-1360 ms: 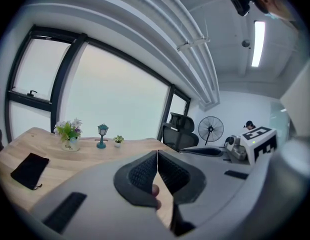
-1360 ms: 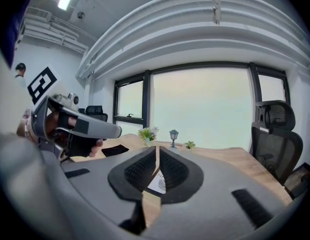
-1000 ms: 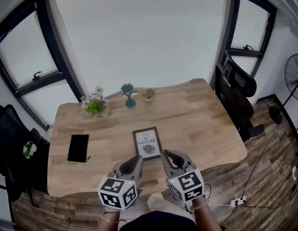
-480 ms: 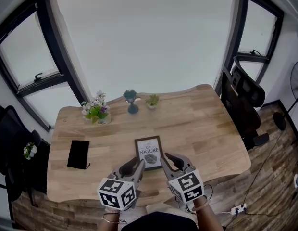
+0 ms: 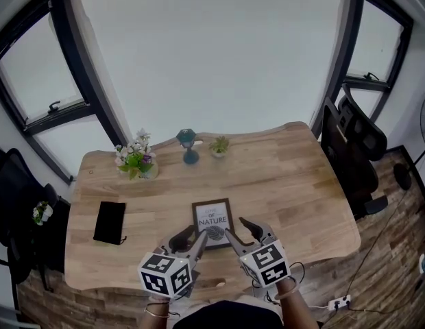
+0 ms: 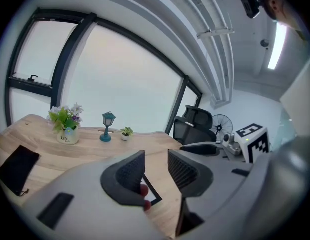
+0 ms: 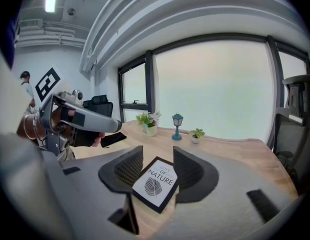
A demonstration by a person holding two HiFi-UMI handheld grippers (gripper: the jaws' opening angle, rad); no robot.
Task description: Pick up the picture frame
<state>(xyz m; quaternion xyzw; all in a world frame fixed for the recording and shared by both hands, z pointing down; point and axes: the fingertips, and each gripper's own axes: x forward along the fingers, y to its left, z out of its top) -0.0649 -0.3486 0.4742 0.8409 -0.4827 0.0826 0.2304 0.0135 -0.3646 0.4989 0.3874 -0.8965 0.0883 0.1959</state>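
Note:
A black picture frame with a white "NATURE" leaf print lies flat on the wooden table near its front edge. My left gripper hovers at the frame's near left corner; its jaws have just been opening and hold nothing. In the left gripper view only the frame's corner shows below the gripper. My right gripper is at the frame's near right side, its jaws have just been opening. In the right gripper view the frame lies beyond the open gripper, untouched.
A flower pot, a small teal lantern and a tiny potted plant stand along the table's far edge. A black pouch lies at the left. A black office chair stands right of the table.
Both grippers moved forward and down toward the frame's near edge. Both pairs of jaws went from shut to open.

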